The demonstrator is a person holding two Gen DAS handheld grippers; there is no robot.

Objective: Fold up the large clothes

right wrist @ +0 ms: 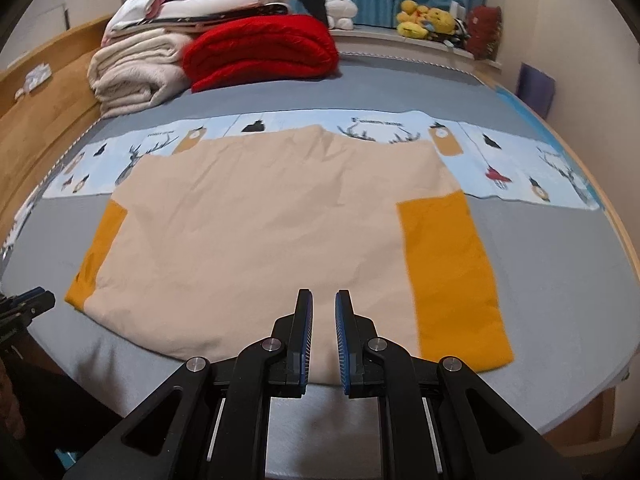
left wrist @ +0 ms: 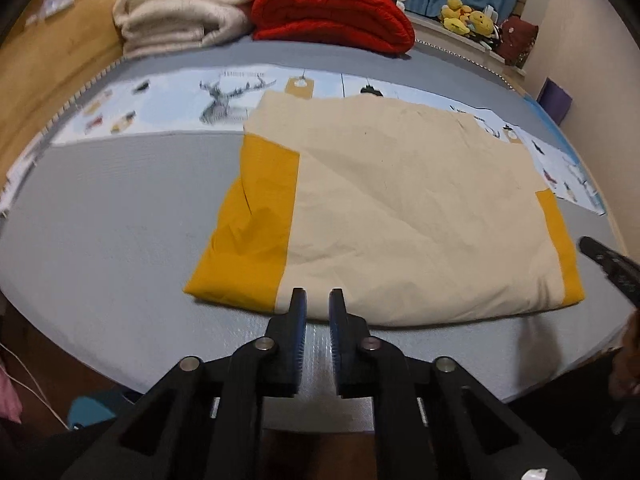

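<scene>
A cream garment [left wrist: 400, 208] with mustard-yellow sleeves lies flat on the grey bed cover [left wrist: 100, 240]; its near edge is a folded, rounded hem. My left gripper [left wrist: 317, 292] hovers over that near edge beside the left yellow sleeve [left wrist: 248, 248], its jaws almost together and empty. In the right wrist view the same garment [right wrist: 260, 232] spreads wide with a yellow sleeve [right wrist: 452, 276] at the right. My right gripper [right wrist: 323, 293] hangs above the near hem, jaws nearly closed with nothing between them. Each gripper shows at the edge of the other's view.
Folded cream blankets [right wrist: 132, 76] and a red blanket [right wrist: 264, 48] are stacked at the bed's far left. A printed strip with deer [right wrist: 500, 148] crosses the bed behind the garment. Plush toys [right wrist: 428, 20] sit on the sill. A wooden headboard [left wrist: 44, 80] runs along the left.
</scene>
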